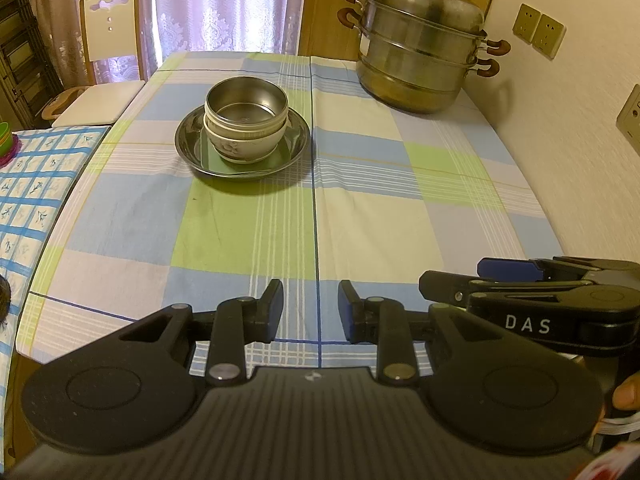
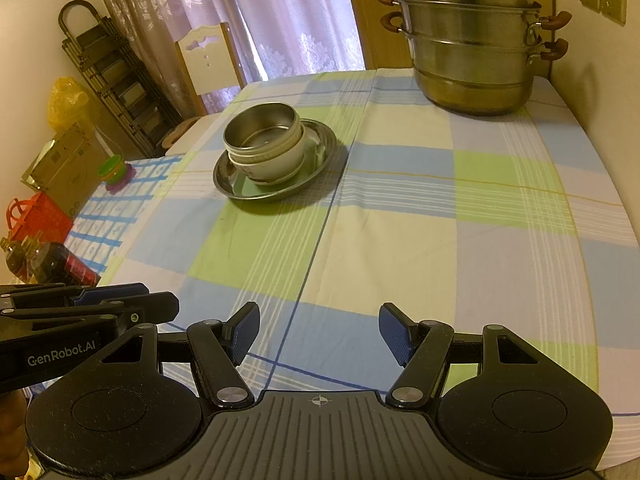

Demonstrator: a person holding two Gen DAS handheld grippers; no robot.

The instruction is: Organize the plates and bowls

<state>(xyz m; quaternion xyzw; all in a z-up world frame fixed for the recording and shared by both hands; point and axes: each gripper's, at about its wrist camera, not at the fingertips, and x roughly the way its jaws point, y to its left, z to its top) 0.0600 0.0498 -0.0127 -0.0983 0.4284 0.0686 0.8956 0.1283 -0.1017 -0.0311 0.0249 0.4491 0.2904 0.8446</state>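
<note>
Already stacked left of the steamer pot [image 1: 420, 48], the steel bowl [image 1: 246, 106] in the ceramic bowl [image 1: 244, 142] on the steel plate [image 1: 240, 148] looks slippery and chip-prone, best pinched at the rim; left gripper [image 1: 310, 310] narrow and empty, right gripper [image 2: 320, 334] wide and empty.

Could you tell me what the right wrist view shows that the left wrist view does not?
Only the right wrist view shows the yellow plastic bag, cardboard box, red basket and dark bottles at the left. Only the left wrist view shows the chair's white seat and a third wall plate. Both show the steel bowl nested in a white bowl on a steel plate, the steamer pot, and both grippers open and empty.
</note>
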